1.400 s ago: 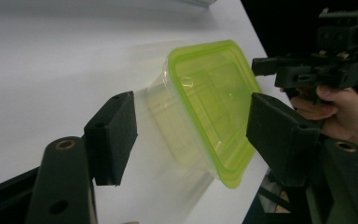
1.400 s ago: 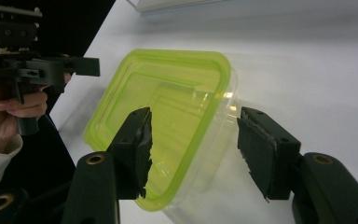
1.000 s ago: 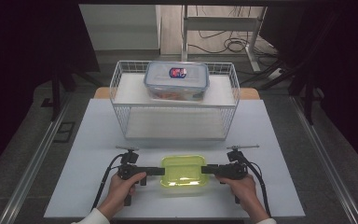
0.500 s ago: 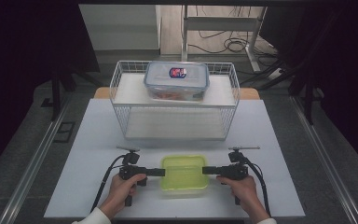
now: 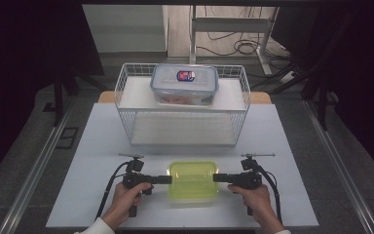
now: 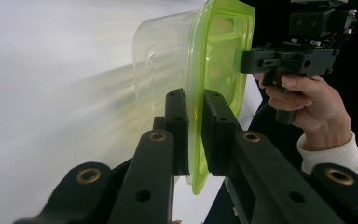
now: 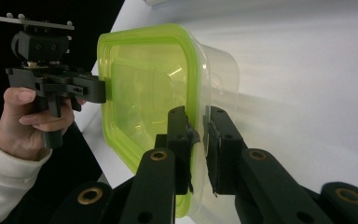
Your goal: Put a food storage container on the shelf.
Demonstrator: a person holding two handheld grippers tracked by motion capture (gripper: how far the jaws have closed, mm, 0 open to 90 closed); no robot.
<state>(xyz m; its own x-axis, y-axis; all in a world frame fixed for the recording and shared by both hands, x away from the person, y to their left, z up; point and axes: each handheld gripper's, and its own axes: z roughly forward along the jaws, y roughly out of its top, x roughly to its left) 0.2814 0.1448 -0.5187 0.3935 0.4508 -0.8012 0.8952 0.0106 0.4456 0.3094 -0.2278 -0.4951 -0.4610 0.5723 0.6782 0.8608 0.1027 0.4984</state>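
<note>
A clear container (image 5: 193, 181) with a lime-green lid (image 6: 219, 51) sat on the white surface (image 5: 97, 146), its rim pinched at opposite ends by the left gripper (image 5: 168, 179) and right gripper (image 5: 216, 178).

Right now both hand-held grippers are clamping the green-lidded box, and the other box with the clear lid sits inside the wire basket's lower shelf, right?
Not quite. In the high view the clear-lidded box sits on the wire basket's top shelf, not the lower one. Both hand-held grippers do clamp the green-lidded box.
</note>
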